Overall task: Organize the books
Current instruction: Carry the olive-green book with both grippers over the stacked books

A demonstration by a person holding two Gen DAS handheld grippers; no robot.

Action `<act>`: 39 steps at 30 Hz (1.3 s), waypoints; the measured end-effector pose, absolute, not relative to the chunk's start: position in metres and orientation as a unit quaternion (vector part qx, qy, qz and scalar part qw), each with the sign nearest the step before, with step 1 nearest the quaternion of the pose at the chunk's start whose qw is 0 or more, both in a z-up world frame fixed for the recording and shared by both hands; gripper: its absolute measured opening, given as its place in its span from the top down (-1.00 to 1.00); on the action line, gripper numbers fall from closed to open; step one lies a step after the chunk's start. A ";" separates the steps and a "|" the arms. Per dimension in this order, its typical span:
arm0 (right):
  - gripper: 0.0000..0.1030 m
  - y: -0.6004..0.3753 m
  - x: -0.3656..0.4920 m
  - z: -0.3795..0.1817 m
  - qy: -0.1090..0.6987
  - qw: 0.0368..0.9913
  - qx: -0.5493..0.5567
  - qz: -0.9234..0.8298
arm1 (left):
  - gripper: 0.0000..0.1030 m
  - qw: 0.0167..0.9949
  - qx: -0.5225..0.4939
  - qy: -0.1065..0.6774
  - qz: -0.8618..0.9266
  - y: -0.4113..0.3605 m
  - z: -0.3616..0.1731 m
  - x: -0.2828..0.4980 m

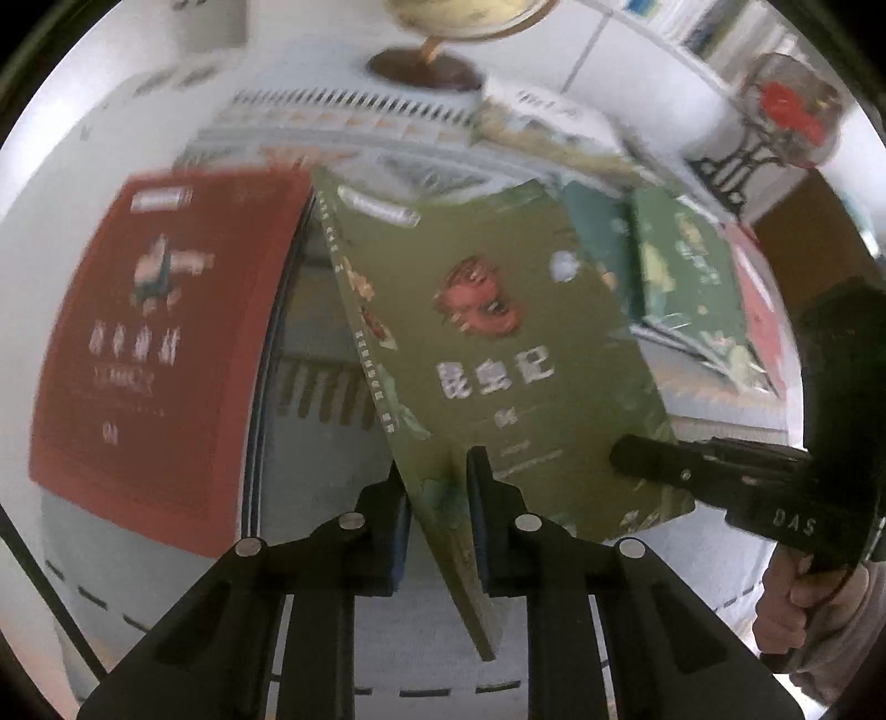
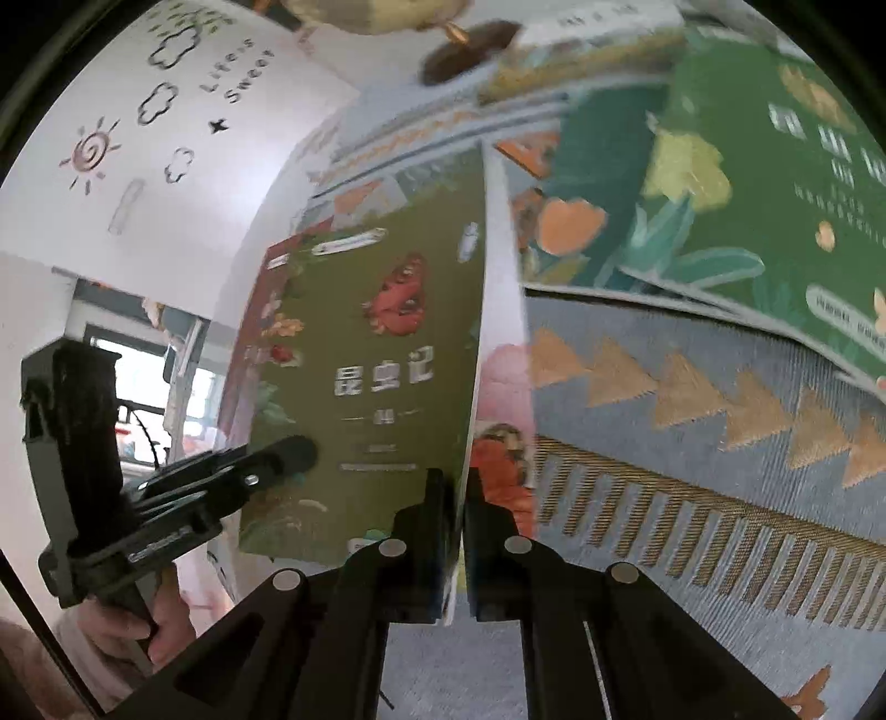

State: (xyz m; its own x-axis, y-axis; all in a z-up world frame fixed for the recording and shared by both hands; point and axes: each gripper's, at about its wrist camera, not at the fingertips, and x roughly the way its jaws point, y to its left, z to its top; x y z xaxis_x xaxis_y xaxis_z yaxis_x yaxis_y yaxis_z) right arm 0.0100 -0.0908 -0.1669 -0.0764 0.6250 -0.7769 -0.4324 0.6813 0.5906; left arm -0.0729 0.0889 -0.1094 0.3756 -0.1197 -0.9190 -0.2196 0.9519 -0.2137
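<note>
An olive green book (image 1: 498, 332) with a red insect on its cover is lifted off the surface, tilted. My left gripper (image 1: 437, 487) is shut on its lower edge near the spine. My right gripper (image 2: 457, 498) is shut on the same book (image 2: 376, 354) at the lower corner of its open edge. Each gripper shows in the other view: the right gripper (image 1: 631, 459) comes in from the right, the left gripper (image 2: 299, 448) from the left, each held by a hand. A red book (image 1: 149, 343) lies flat to the left. Dark green books (image 1: 681, 266) (image 2: 747, 194) lie to the right.
A patterned blue and orange cloth (image 2: 720, 443) covers the surface under the books. A globe's dark base (image 1: 423, 66) (image 2: 470, 44) stands at the back on a spiral-bound pad (image 1: 354, 105). A glass ornament with a red flower (image 1: 792, 111) stands at the back right.
</note>
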 end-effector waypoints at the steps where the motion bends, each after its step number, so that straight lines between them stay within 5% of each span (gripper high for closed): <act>1: 0.90 -0.089 0.007 -0.160 0.613 0.677 0.075 0.400 | 0.71 0.817 -0.142 0.558 0.030 0.088 -0.105 -0.073; 25: 0.88 -0.023 -0.032 -0.011 0.450 0.749 0.070 0.481 | 0.71 0.856 -0.196 0.479 0.009 0.167 -0.019 -0.080; 32: 0.88 0.046 -0.048 -0.011 0.445 0.726 0.049 0.523 | 0.75 0.863 -0.181 0.471 0.015 0.198 -0.021 -0.093; 39: 0.93 0.048 -0.039 -0.078 0.536 0.725 0.074 0.426 | 0.40 0.811 -0.206 0.546 0.042 0.241 -0.077 -0.094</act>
State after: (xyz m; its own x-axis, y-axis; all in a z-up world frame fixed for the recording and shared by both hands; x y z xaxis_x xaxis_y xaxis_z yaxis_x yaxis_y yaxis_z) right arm -0.0390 0.0481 -0.0781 0.0627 0.6970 -0.7143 -0.5375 0.6266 0.5643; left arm -0.0941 0.2405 -0.0769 0.3995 -0.1581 -0.9030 -0.2931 0.9113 -0.2892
